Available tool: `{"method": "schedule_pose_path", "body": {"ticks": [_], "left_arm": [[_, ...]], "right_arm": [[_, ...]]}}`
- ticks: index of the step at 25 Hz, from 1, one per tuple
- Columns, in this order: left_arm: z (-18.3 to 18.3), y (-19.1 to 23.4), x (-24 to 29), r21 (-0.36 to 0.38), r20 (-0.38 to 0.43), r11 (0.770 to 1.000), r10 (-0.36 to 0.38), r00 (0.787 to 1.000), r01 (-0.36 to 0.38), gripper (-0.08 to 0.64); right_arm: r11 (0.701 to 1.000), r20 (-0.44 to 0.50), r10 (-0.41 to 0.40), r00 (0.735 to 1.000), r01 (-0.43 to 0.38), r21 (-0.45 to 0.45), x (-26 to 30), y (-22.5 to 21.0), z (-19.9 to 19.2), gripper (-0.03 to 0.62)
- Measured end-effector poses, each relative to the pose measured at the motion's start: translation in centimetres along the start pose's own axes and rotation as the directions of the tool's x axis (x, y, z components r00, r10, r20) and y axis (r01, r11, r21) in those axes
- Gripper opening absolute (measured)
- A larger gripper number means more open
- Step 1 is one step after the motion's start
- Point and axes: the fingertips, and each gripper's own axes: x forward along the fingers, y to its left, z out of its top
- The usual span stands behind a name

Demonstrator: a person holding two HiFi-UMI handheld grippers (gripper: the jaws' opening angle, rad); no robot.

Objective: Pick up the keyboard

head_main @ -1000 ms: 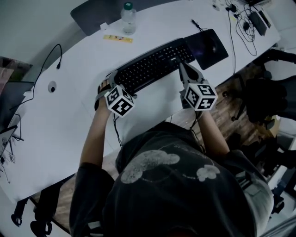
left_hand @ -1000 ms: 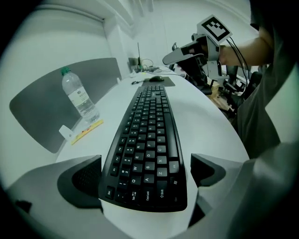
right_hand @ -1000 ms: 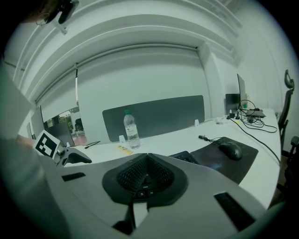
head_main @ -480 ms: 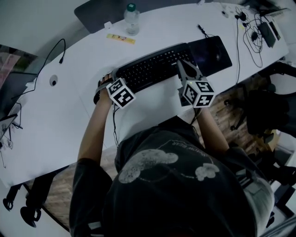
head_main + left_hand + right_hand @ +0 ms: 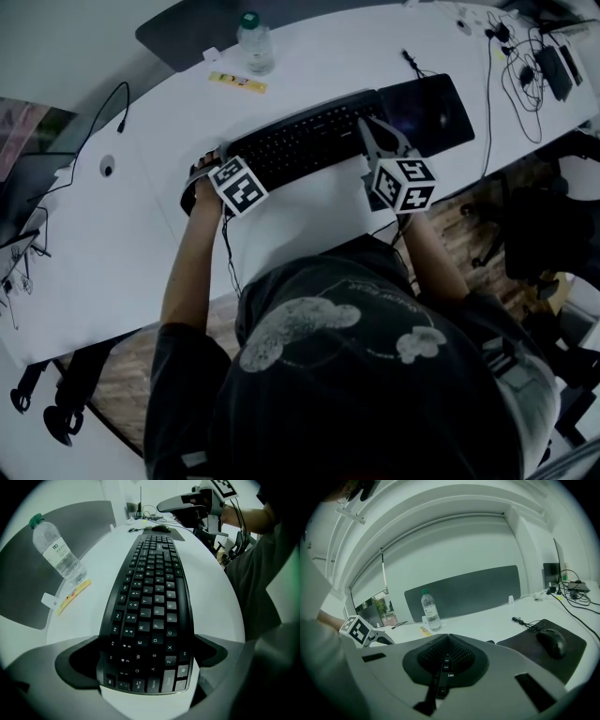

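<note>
A black keyboard (image 5: 300,141) lies slantwise on the white table (image 5: 122,262). In the left gripper view its left end (image 5: 152,597) sits between the jaws of my left gripper (image 5: 145,658), which press on its two long edges. In the head view that gripper (image 5: 223,159) points down at the same end. My right gripper (image 5: 367,131) hovers over the keyboard's right end, jaws shut with nothing held. Through the slit of the right gripper (image 5: 447,641) I see a strip of keys (image 5: 443,674). I cannot tell whether the keyboard is off the table.
A black mouse pad (image 5: 431,103) with a mouse (image 5: 551,641) lies right of the keyboard. A water bottle (image 5: 253,42) and a yellow strip (image 5: 237,82) stand behind it, before a grey panel (image 5: 187,28). Cables (image 5: 525,66) crowd the far right corner.
My left gripper has tipped steeper over the keyboard's left end. The right gripper has crept a little farther along the right end. The keyboard has not visibly moved.
</note>
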Motion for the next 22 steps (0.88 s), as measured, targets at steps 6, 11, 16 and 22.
{"method": "schedule_pose_path", "body": {"ticks": [6, 11, 16, 22], "left_arm": [[0.3, 0.5, 0.1, 0.024, 0.017, 1.0, -0.011, 1.0, 0.01, 0.591], [0.4, 0.7, 0.1, 0.032, -0.009, 0.999, -0.009, 1.0, 0.009, 0.591], [0.2, 0.6, 0.1, 0.031, -0.049, 1.0, 0.006, 0.999, -0.004, 0.589], [0.3, 0.6, 0.1, 0.024, -0.044, 0.999, 0.025, 0.999, -0.024, 0.588]], "right_arm": [[0.99, -0.095, 0.095, 0.991, -0.104, -0.096, 2.2, 0.8, -1.1, -0.01], [0.969, -0.124, 0.17, 0.978, -0.189, -0.156, 4.1, 2.5, -0.4, -0.01], [0.964, -0.127, 0.187, 0.974, -0.207, -0.168, 5.4, 2.8, 0.0, -0.009], [0.96, -0.129, 0.197, 0.972, -0.218, -0.177, 5.8, 2.8, 0.2, -0.01]]}}
